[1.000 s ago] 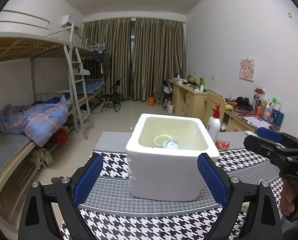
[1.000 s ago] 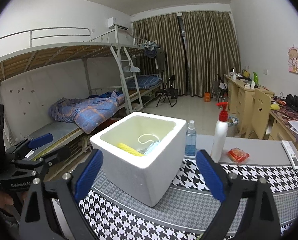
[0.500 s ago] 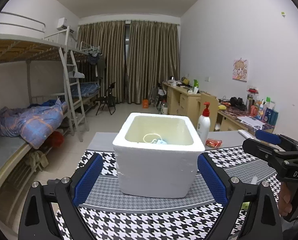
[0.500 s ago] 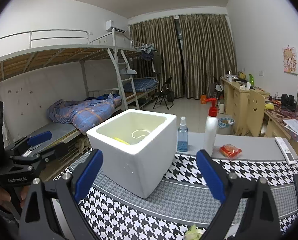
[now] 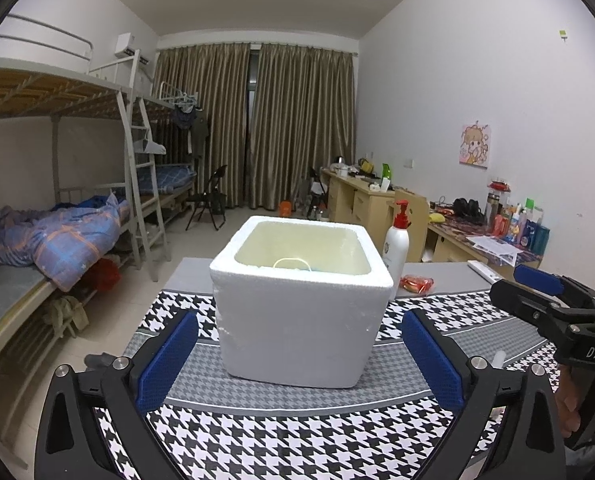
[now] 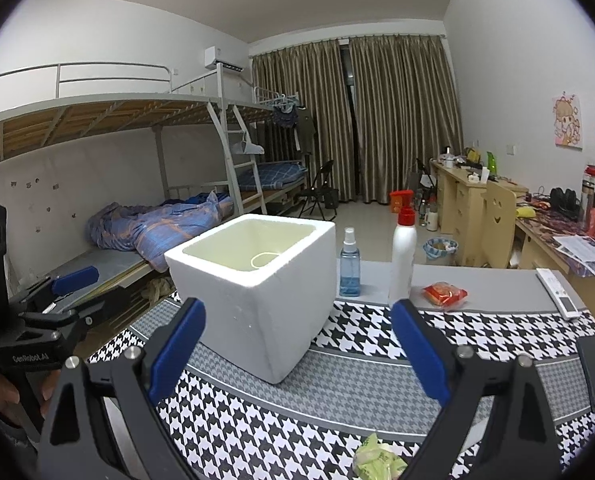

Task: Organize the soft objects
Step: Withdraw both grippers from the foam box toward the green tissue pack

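A white foam box (image 5: 297,308) stands on the houndstooth cloth (image 5: 257,432), with only a pale elastic loop (image 5: 291,262) showing over its rim. My left gripper (image 5: 299,320) is short of the box, its jaws opening with nothing between them. In the right wrist view the box (image 6: 257,300) sits ahead and slightly left of my right gripper (image 6: 297,307), which is open and holds nothing. A crumpled light-green soft thing (image 6: 377,460) lies on the cloth just under the right gripper. Each gripper also shows at the edge of the other's view.
Behind the box stand a white pump bottle (image 6: 403,256) and a blue spray bottle (image 6: 349,266). A red packet (image 6: 444,294) and a white remote (image 6: 557,292) lie on the grey tabletop to the right. Bunk beds (image 6: 157,220) are left, cluttered desks (image 6: 477,200) right.
Both grippers have drawn back and sunk a little, so the box looks farther and its contents drop behind the rim. The green soft thing has come into the right wrist view.
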Demonstrator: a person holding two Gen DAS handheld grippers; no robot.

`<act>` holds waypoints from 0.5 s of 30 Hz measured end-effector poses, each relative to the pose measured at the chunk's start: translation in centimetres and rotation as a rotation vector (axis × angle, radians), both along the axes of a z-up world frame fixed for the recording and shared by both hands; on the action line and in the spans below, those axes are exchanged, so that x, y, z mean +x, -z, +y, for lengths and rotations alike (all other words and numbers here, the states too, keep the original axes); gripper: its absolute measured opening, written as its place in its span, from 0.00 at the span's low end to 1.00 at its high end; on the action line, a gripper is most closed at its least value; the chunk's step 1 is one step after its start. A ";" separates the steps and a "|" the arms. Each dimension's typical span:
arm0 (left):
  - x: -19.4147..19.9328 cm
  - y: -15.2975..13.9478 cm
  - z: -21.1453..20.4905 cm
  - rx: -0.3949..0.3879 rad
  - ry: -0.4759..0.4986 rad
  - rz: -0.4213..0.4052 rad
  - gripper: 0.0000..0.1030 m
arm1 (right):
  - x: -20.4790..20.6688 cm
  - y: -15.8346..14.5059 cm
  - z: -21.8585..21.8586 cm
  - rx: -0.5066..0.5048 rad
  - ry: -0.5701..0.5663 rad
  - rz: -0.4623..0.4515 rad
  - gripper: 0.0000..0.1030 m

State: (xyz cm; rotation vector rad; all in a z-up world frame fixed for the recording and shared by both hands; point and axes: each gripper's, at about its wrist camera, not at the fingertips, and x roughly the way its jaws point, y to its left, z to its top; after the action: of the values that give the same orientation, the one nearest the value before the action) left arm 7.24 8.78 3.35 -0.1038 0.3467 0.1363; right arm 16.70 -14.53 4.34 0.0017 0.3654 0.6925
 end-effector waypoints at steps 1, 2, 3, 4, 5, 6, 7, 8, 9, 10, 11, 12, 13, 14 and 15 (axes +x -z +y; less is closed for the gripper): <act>-0.1 0.1 -0.1 0.002 -0.001 0.000 0.99 | 0.0 0.1 -0.1 0.002 0.002 0.001 0.93; -0.3 0.2 -0.2 0.003 -0.008 -0.004 0.99 | -0.1 0.1 -0.2 0.005 0.005 0.001 0.93; -0.4 0.2 -0.2 0.004 -0.012 -0.007 0.99 | -0.1 0.2 -0.4 0.007 0.009 0.001 0.93; -0.5 0.3 -0.3 0.003 -0.013 -0.009 0.99 | -0.1 0.3 -0.6 0.008 0.013 0.001 0.93; -0.6 0.3 -0.3 0.002 -0.013 -0.011 0.99 | -0.2 0.4 -0.7 0.007 0.016 0.001 0.93; -0.7 0.3 -0.4 0.003 -0.016 -0.015 0.99 | -0.3 0.5 -0.8 0.006 0.020 0.001 0.93; -0.9 0.3 -0.5 0.009 -0.022 -0.020 0.99 | -0.3 0.6 -0.9 0.004 0.024 0.001 0.94; -1.0 0.3 -0.5 0.016 -0.029 -0.023 0.99 | -0.3 0.8 -1.0 0.004 0.029 0.004 0.94; -1.2 0.4 -0.6 0.022 -0.034 -0.027 0.99 | -0.3 1.0 -1.1 0.006 0.034 0.007 0.94; -1.4 0.5 -0.7 0.026 -0.038 -0.032 0.99 | -0.4 1.2 -1.1 0.006 0.036 0.011 0.94; -1.6 0.6 -0.8 0.029 -0.039 -0.036 0.99 | -0.3 1.3 -1.2 0.006 0.039 0.015 0.94; -1.6 0.6 -0.9 0.031 -0.039 -0.037 0.99 | -0.3 1.5 -1.2 0.008 0.042 0.021 0.94; -1.5 0.7 -0.9 0.030 -0.037 -0.034 0.99 | -0.3 1.7 -1.2 0.008 0.043 0.024 0.94; -1.4 0.9 -1.0 0.030 -0.033 -0.031 0.99 | -0.3 1.8 -1.3 0.010 0.045 0.027 0.94; -1.4 1.0 -1.0 0.030 -0.030 -0.030 0.99 | -0.3 1.8 -1.4 0.012 0.046 0.029 0.94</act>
State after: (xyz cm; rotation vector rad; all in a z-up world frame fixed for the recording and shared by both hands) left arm 5.84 7.81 2.38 -0.0812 0.3132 0.1695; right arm 16.38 -15.90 2.49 0.0312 0.3876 0.6493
